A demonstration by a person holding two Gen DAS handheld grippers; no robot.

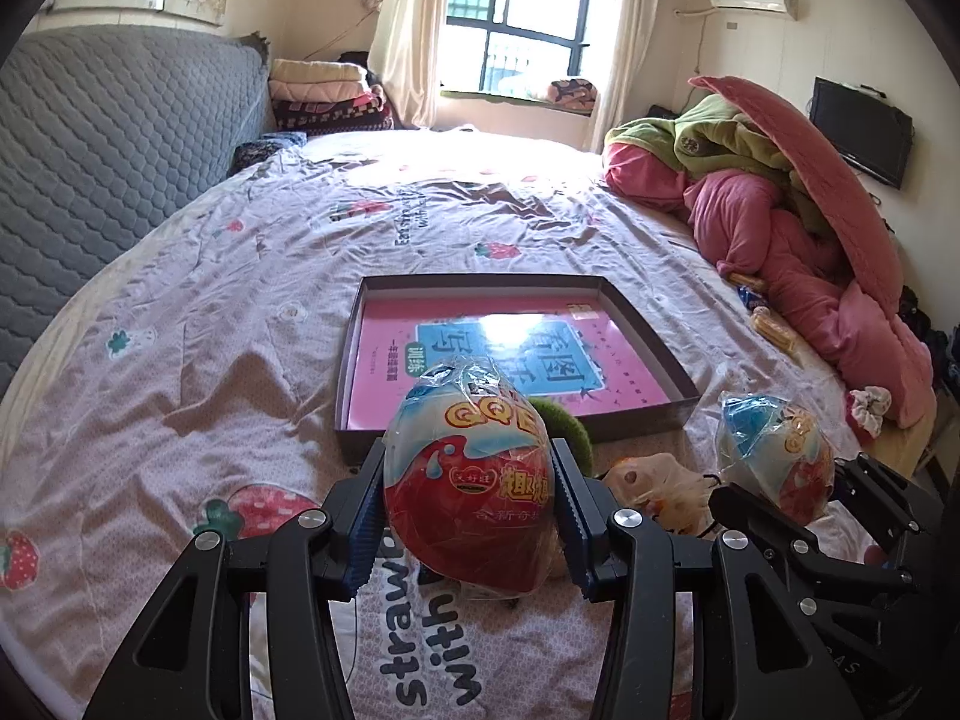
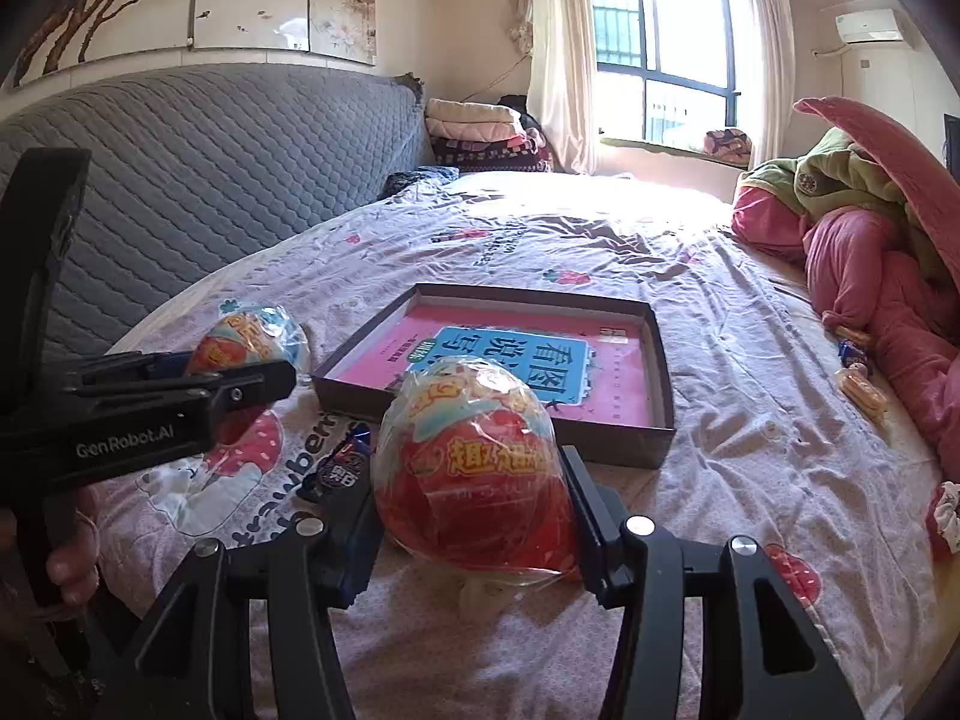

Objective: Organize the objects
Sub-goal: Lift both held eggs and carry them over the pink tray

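Left wrist view: the bed (image 1: 180, 312) carries a shallow box (image 1: 654, 354) holding only a pink book (image 1: 390, 372); I judge the task barely begun. Loose items lie on the bed near the box: a green fuzzy object (image 1: 570, 429), a pale wrapped item (image 1: 648, 480), and snack packets (image 2: 864, 390) by the blankets. My left claw (image 1: 471, 507) pinches one wrapped toy egg (image 1: 474, 480). My right claw (image 2: 474, 516) pinches a second egg (image 2: 468, 462). Neither egg is over the box yet.
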